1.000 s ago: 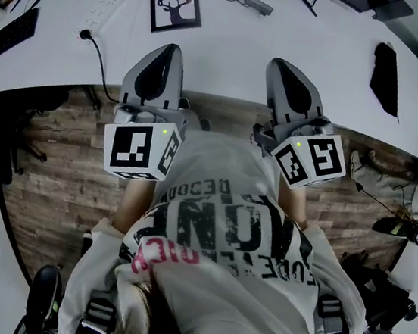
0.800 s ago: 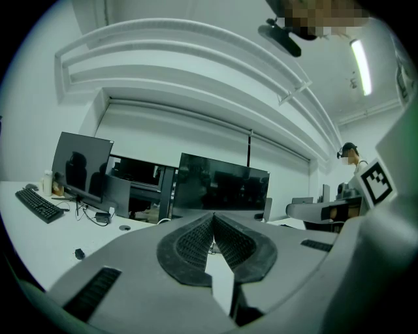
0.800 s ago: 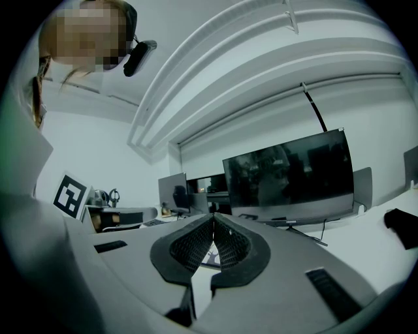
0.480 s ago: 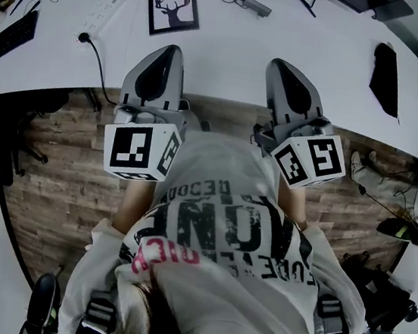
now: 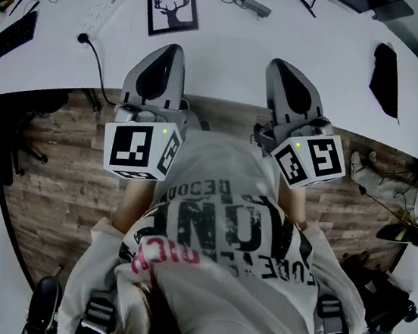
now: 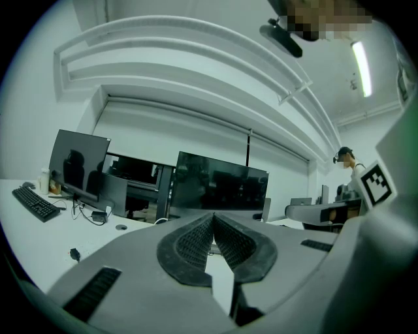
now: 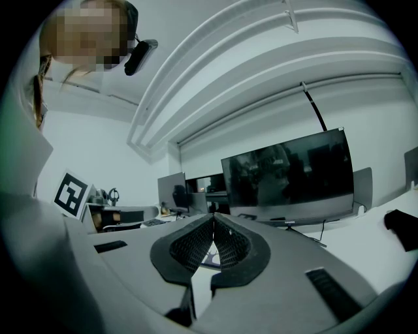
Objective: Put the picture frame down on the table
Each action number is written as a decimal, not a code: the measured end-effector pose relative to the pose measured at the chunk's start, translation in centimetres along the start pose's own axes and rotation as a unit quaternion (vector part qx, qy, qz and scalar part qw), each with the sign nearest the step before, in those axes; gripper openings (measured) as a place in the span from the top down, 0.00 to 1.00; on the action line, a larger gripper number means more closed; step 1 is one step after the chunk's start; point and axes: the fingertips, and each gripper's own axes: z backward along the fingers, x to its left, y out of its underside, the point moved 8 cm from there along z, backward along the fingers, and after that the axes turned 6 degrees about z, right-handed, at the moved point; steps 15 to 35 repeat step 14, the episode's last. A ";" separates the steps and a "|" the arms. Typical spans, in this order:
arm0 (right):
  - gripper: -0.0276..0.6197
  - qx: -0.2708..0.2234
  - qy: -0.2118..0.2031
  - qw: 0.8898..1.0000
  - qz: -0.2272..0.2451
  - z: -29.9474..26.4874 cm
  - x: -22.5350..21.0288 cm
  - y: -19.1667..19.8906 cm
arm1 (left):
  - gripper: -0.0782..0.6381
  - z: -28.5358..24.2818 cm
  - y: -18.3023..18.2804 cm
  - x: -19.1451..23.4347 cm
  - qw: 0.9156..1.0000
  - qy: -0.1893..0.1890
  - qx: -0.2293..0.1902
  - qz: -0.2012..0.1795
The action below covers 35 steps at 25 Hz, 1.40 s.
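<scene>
Two claws, both pinched shut on nothing: left claw (image 5: 169,49), right claw (image 5: 282,65). Picture frame (image 5: 173,6) flat on table (image 5: 233,43), just ahead of left claw, apart from it. Likely hazards: shoving frame with any forward push; snagging cord (image 5: 99,60) left of left claw.

black object (image 7: 401,229): cut by right edge (right gripper view) | kind: perhaps a pouch, too dark
</scene>
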 end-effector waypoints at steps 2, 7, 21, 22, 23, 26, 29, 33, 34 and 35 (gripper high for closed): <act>0.95 0.001 0.000 1.000 0.000 -0.1 0.0 0.1 | 0.89 0.0 0.0 0.1 1.000 0.000 0.000 0.000; 0.95 0.002 -0.004 1.000 0.000 -0.4 0.1 0.2 | 0.89 0.1 0.2 0.3 1.000 -0.002 0.002 0.003; 0.95 0.005 -0.009 1.000 0.002 -0.7 0.2 0.1 | 0.89 -0.1 0.4 0.6 1.000 -0.002 0.007 0.007; 0.95 0.005 -0.009 1.000 0.002 -0.7 0.2 0.1 | 0.89 -0.1 0.4 0.6 1.000 -0.002 0.007 0.007; 0.95 0.005 -0.009 1.000 0.002 -0.7 0.2 0.1 | 0.89 -0.1 0.4 0.6 1.000 -0.002 0.007 0.007; 0.95 0.005 -0.009 1.000 0.002 -0.7 0.2 0.1 | 0.89 -0.1 0.4 0.6 1.000 -0.002 0.007 0.007; 0.95 0.005 -0.009 1.000 0.002 -0.7 0.2 0.1 | 0.89 -0.1 0.4 0.6 1.000 -0.002 0.007 0.007; 0.95 0.005 -0.009 1.000 0.002 -0.7 0.2 0.1 | 0.89 -0.1 0.4 0.6 1.000 -0.002 0.007 0.007; 0.95 0.005 -0.009 1.000 0.002 -0.7 0.2 0.1 | 0.89 -0.1 0.4 0.6 1.000 -0.002 0.007 0.007; 0.95 0.005 -0.009 1.000 0.002 -0.7 0.2 0.1 | 0.89 -0.1 0.4 0.6 1.000 -0.002 0.007 0.007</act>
